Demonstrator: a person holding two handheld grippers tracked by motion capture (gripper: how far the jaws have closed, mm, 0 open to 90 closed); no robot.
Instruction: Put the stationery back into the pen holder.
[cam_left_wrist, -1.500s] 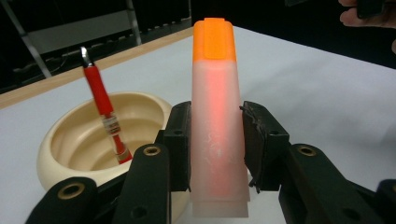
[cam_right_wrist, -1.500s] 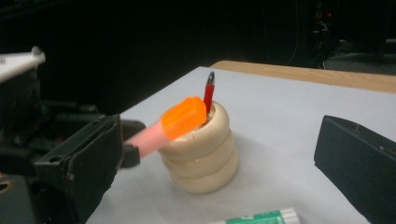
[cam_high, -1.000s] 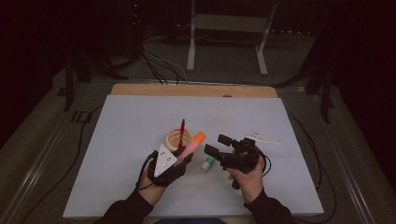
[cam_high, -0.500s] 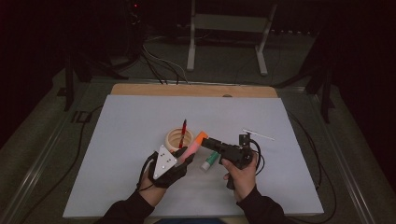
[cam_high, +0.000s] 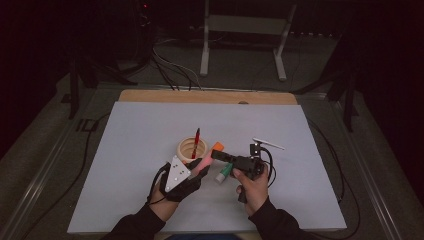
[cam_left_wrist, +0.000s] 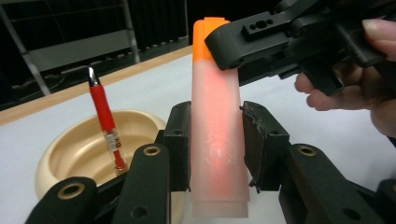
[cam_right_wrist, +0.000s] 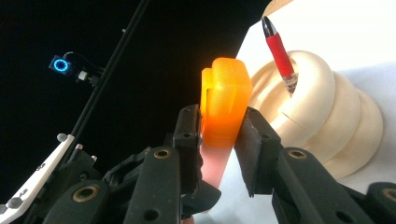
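Observation:
A highlighter (cam_left_wrist: 217, 140) with a pale pink body and an orange cap (cam_right_wrist: 225, 105) stands upright in my left gripper (cam_left_wrist: 215, 140), which is shut on the body. My right gripper (cam_right_wrist: 219, 126) comes in from the right; its jaws have just been closing, and their pads now press on both sides of the cap. In the high view the two grippers meet at the highlighter (cam_high: 204, 161), left gripper (cam_high: 200, 165) below and right gripper (cam_high: 216, 154) at the cap (cam_high: 216, 147), just in front of a beige ribbed cup (cam_high: 186, 148) holding a red pen (cam_high: 195, 142).
A green-capped marker (cam_high: 223, 173) lies on the white table cover (cam_high: 130, 190) under the right hand. A white pen (cam_high: 268, 143) lies to the right behind that hand. The wooden table edge (cam_high: 200, 96) runs along the back, with cables and a stand beyond.
The right gripper moved left and down to the highlighter's orange cap, and its jaws closed onto it. The left gripper kept still with the highlighter in it.

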